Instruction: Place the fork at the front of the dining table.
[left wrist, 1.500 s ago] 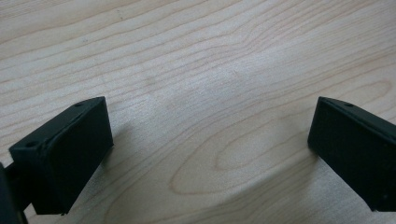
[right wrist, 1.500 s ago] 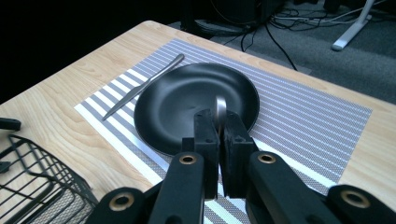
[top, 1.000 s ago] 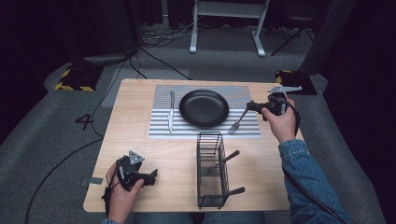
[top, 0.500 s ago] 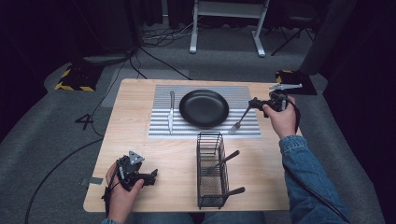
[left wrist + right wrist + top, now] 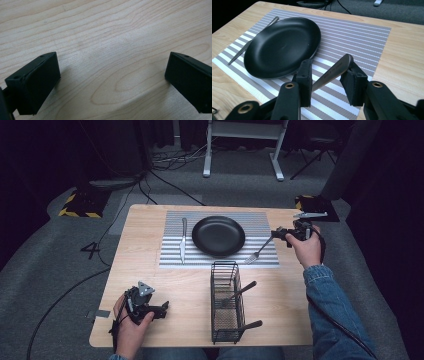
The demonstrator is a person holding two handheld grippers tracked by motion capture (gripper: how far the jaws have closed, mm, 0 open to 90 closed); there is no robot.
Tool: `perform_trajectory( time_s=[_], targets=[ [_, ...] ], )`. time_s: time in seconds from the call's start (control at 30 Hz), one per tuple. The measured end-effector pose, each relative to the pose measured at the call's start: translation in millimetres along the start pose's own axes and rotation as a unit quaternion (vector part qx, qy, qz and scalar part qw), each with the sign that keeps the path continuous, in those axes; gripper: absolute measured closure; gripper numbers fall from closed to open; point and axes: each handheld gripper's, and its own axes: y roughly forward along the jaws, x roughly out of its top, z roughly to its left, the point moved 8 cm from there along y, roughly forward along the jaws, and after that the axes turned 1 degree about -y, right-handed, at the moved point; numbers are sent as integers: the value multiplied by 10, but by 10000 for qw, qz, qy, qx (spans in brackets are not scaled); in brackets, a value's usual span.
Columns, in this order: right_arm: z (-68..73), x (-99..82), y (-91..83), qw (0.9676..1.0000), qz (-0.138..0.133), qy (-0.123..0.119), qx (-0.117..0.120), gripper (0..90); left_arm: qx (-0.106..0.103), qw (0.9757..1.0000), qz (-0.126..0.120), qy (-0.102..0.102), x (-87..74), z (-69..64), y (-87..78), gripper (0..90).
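Right gripper view — fork (image 5: 334, 72) handle between just-opened right tongs (image 5: 329, 75).

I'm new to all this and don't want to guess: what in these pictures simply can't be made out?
- Fork: in the right gripper view its tines are hidden under the right gripper, whose jaws have just been opening around the handle; whether a pad touches it is unclear.
- Utensils in the wire basket: the mesh hides their working ends in the high view.
- Left gripper: its jaw bases are cut off by the bottom edge of its own view.
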Motion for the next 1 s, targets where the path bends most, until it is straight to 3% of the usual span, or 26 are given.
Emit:
perform_trajectory(
  time_s=[1.0],
  targets=[
    [-425, -470, 83, 9985, 326, 392, -222, 592, 1, 10000, 2, 2, 0, 0, 0, 1]
  ],
)
